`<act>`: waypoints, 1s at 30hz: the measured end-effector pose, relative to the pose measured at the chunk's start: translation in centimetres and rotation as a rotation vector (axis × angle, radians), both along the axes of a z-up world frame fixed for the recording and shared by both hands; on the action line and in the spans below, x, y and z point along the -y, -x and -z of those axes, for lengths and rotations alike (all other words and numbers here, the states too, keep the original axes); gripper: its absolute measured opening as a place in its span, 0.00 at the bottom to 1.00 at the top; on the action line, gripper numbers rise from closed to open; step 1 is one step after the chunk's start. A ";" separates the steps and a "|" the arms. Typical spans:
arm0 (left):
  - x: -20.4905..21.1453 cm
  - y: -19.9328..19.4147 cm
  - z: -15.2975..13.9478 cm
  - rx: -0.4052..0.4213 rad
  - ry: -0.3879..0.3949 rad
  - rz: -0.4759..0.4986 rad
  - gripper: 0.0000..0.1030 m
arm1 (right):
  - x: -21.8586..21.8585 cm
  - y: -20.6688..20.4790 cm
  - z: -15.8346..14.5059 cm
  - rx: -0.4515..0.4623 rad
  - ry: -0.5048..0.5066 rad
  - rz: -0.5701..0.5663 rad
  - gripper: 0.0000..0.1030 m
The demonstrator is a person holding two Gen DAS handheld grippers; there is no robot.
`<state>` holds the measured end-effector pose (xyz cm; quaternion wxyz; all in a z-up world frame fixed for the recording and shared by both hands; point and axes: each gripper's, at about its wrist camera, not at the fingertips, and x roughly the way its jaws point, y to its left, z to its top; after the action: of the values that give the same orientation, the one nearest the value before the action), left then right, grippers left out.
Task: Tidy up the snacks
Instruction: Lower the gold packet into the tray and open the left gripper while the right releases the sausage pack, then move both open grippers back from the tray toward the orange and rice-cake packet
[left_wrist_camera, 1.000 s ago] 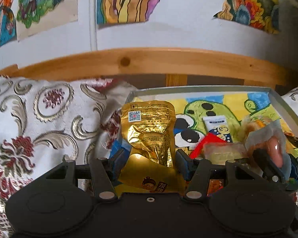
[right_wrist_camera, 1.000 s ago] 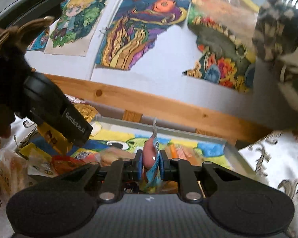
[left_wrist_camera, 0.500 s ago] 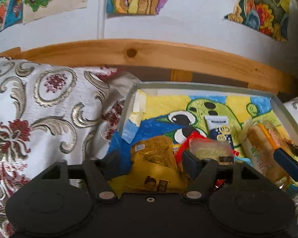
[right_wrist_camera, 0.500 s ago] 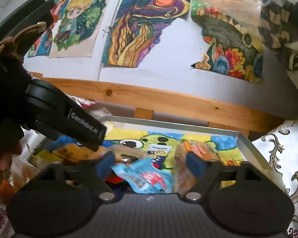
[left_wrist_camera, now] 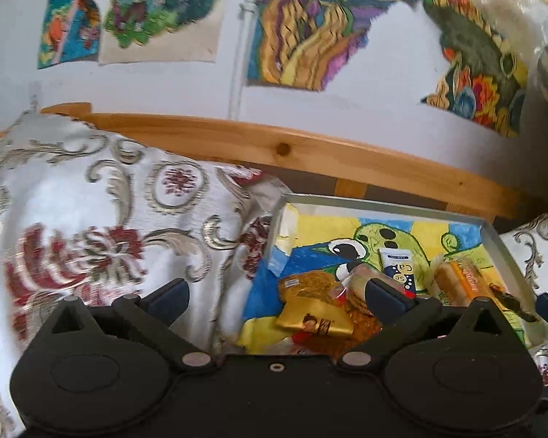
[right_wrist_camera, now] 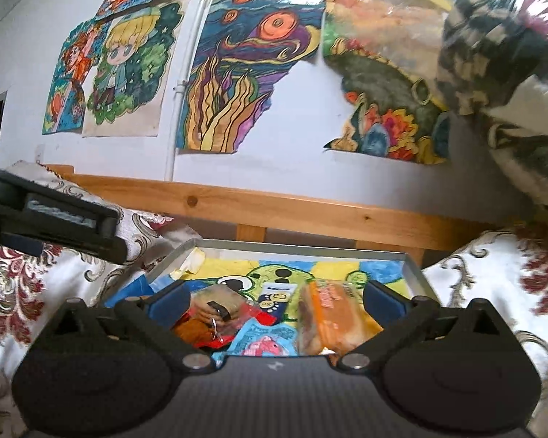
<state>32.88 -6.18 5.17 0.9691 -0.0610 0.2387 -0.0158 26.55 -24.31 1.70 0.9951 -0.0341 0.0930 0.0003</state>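
Observation:
A grey metal tray [left_wrist_camera: 383,206] [right_wrist_camera: 296,247] lined with a cartoon drawing holds the snacks. In it lie a gold foil pouch [left_wrist_camera: 312,319], a white tube [left_wrist_camera: 398,266] [right_wrist_camera: 276,294], an orange wrapped bun [left_wrist_camera: 464,284] [right_wrist_camera: 328,314], a clear pack of biscuits [right_wrist_camera: 219,301] and a blue-pink sausage packet [right_wrist_camera: 263,343]. My left gripper [left_wrist_camera: 276,297] is open, straddling the tray's left edge, with nothing between its fingers. Above the tray's near end my right gripper [right_wrist_camera: 276,301] is open and empty.
The tray sits on a white cloth with red and silver flowers [left_wrist_camera: 91,226] [right_wrist_camera: 493,292]. A wooden rail [left_wrist_camera: 281,146] [right_wrist_camera: 274,208] runs behind it, below a wall with coloured drawings. The left gripper's body [right_wrist_camera: 54,219] reaches in at the left of the right wrist view.
Both grippers let go of their snacks, the gold pouch and the sausage packet, which now lie in the tray. Both jaws have opened wide and pulled back; the left one shifted left.

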 end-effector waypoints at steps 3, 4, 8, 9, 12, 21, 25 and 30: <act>-1.0 2.4 -0.6 0.018 0.005 -0.019 0.99 | -0.1 2.2 -0.8 -0.002 0.018 -0.001 1.00; -1.4 3.4 -0.7 0.023 0.007 -0.025 0.99 | -0.1 3.0 -1.0 -0.002 0.020 0.001 1.00; -2.6 6.8 -0.9 0.034 0.002 -0.035 0.99 | 0.0 6.3 -1.4 -0.015 0.006 0.013 1.00; -2.9 7.7 -0.9 0.034 -0.003 -0.036 0.99 | 0.0 7.1 -1.5 -0.022 0.004 0.012 1.00; -3.6 10.0 -0.7 0.043 -0.016 -0.034 0.99 | 0.0 9.1 -1.5 -0.045 0.011 0.013 1.00; -4.7 15.6 0.9 0.038 -0.075 0.007 0.99 | -1.5 12.6 -0.7 -0.156 0.059 -0.006 1.00; -5.0 17.3 2.5 0.001 -0.093 0.021 0.99 | -2.2 13.3 0.5 -0.251 0.086 -0.025 1.00; -5.4 18.7 4.6 -0.055 -0.114 0.032 0.99 | -2.3 13.6 1.7 -0.345 0.075 -0.032 1.00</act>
<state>14.18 -0.81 0.61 0.9637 -0.0023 0.2666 -0.0161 12.91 -21.97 0.00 0.9622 -0.0721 0.2619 0.0185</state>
